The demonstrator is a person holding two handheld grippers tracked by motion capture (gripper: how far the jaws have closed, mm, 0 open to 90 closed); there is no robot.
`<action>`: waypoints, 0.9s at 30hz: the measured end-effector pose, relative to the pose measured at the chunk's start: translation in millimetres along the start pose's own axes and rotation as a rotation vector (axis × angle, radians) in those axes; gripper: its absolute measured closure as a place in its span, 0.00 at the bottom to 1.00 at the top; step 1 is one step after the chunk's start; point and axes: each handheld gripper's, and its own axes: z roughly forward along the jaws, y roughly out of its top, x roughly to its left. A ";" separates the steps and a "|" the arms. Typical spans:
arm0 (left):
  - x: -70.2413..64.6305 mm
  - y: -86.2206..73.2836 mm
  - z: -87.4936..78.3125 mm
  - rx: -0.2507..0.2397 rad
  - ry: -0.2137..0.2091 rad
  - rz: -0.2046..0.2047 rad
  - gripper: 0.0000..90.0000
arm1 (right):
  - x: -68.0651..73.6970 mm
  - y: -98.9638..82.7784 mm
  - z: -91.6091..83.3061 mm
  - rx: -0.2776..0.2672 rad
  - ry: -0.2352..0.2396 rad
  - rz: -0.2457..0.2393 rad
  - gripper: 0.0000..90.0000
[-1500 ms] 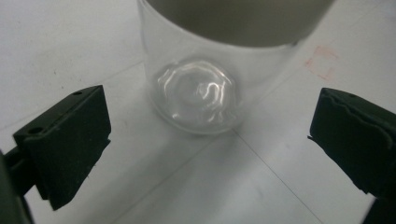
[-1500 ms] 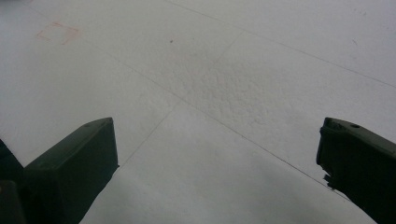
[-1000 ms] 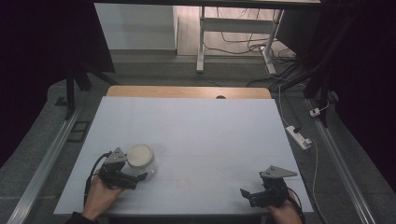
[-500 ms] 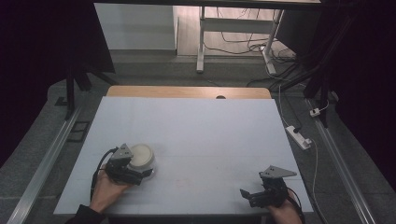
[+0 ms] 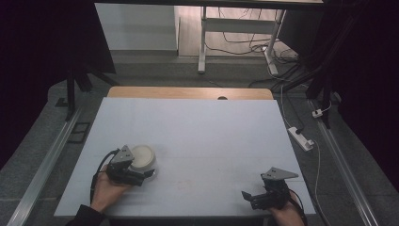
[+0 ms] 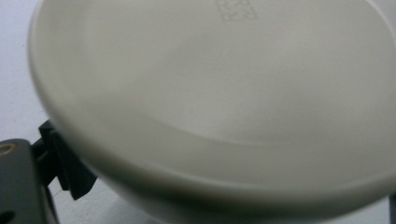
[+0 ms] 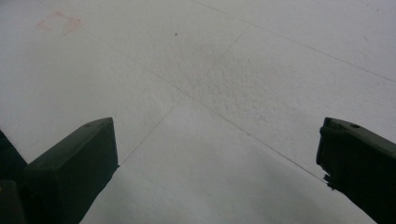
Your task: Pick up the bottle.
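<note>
The left gripper (image 5: 141, 175) had its black jaws set around a round, cream-white ceramic bowl (image 5: 142, 158), which sat between the fingers (image 6: 65, 170) on the pale grey table (image 5: 211, 141). The right gripper (image 5: 251, 197) rested well apart, its jaws spread wide over bare tabletop.

Bowl (image 5: 142, 157) sits on the table (image 5: 211, 136), front left, right hand-held gripper (image 5: 251, 197) front right.
</note>
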 end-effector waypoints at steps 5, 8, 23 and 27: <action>-0.9 2.3 -0.3 0.018 0.006 -0.011 0.08 | 0.2 0.0 -0.2 0.002 0.001 -0.005 0.00; -1.3 3.6 -0.4 0.027 0.010 -0.016 0.08 | 0.1 -0.1 -0.2 0.002 0.002 -0.006 0.00; -5.0 13.7 -5.6 0.030 0.011 -0.006 0.08 | -0.1 -0.1 -0.3 -0.001 0.002 -0.007 0.00; -5.5 19.0 -8.2 0.027 0.009 0.005 0.08 | 0.0 0.0 -0.3 -0.001 0.001 -0.007 0.00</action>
